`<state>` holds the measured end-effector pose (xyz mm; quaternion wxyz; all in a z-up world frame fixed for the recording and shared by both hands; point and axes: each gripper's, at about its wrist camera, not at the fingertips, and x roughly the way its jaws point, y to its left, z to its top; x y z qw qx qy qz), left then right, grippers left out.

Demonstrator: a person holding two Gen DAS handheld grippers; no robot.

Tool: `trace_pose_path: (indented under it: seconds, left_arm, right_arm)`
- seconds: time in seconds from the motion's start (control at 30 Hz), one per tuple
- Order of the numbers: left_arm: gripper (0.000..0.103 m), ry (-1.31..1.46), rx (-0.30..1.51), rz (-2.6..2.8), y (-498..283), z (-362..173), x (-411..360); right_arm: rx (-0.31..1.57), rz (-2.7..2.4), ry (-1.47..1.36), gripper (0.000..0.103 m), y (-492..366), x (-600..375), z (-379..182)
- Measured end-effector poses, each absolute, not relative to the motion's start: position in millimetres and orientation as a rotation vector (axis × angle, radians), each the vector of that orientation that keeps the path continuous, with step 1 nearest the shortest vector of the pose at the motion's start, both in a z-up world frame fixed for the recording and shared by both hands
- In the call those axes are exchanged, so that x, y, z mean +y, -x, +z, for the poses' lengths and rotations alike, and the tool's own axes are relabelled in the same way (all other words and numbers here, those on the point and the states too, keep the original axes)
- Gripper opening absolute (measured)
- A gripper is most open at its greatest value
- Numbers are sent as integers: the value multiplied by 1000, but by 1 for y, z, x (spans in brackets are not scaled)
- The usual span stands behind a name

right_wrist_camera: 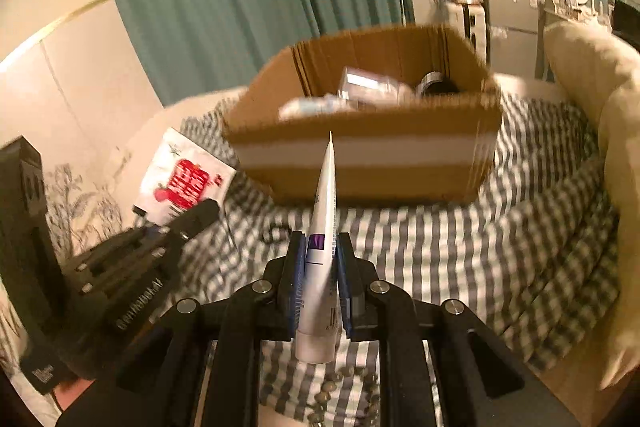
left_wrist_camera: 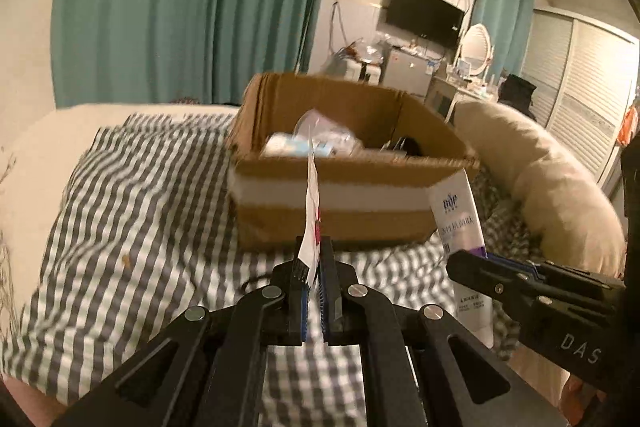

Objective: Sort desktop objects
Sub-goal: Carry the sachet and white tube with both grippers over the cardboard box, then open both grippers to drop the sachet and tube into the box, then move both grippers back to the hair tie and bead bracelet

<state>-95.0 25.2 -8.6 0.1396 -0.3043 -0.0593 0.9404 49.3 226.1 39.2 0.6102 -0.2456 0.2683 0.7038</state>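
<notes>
My left gripper (left_wrist_camera: 315,259) is shut on a flat white packet with red print (left_wrist_camera: 311,223), seen edge-on; it also shows in the right wrist view (right_wrist_camera: 182,175). My right gripper (right_wrist_camera: 322,247) is shut on a white tube with a purple band (right_wrist_camera: 323,227), tip forward; the tube also shows in the left wrist view (left_wrist_camera: 460,215). An open cardboard box (left_wrist_camera: 340,187) with a white tape band stands ahead on the checked bedcover, holding several plastic-wrapped items (left_wrist_camera: 316,139). The box also shows in the right wrist view (right_wrist_camera: 360,155). Both grippers hover short of the box's near wall.
A grey-and-white checked cover (left_wrist_camera: 140,207) spreads over the bed. A long beige pillow (left_wrist_camera: 548,183) lies to the right of the box. Teal curtains (left_wrist_camera: 180,7) hang behind. A black cord loop (right_wrist_camera: 276,233) lies on the cover.
</notes>
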Motion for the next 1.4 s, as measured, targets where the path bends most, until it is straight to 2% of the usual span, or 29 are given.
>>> trace_pose_path:
  seconds: [0.37,0.73,0.83,0.87,0.9,0.93,0.97,1.0,1.27,1.4]
  left_arm:
    - [5,838,-143,2703,173,50,61]
    - [5,941,-80,2667,251,23,89]
    - [8,966,-100,2661,260,18,87]
    - [18,977,-105,2663,262,17,86]
    - [40,989,-104,2673,264,17,84]
    - [57,994,-100,2695,263,16,81]
    - [86,989,-95,2730,263,18,78]
    - [94,950,-98,2771,258,21,74]
    - [95,819,-161,2862,215,50,47]
    - [102,753,-163,2864,176,69,39]
  right_arm:
    - [527,1635,508,15,-71,284,104]
    - [634,1567,477,15,-109,361,86]
    - [634,1558,468,16,-112,370,83]
    - [634,1558,469,16,-113,373,84]
    - [635,1555,468,22,-114,375,84]
    - [634,1551,461,29,-115,376,86]
    - [628,1543,443,47,-118,374,88]
    - [623,1537,416,59,-120,371,91]
    - [576,1536,354,59,-114,330,124]
    - [566,1545,331,59,-101,290,139]
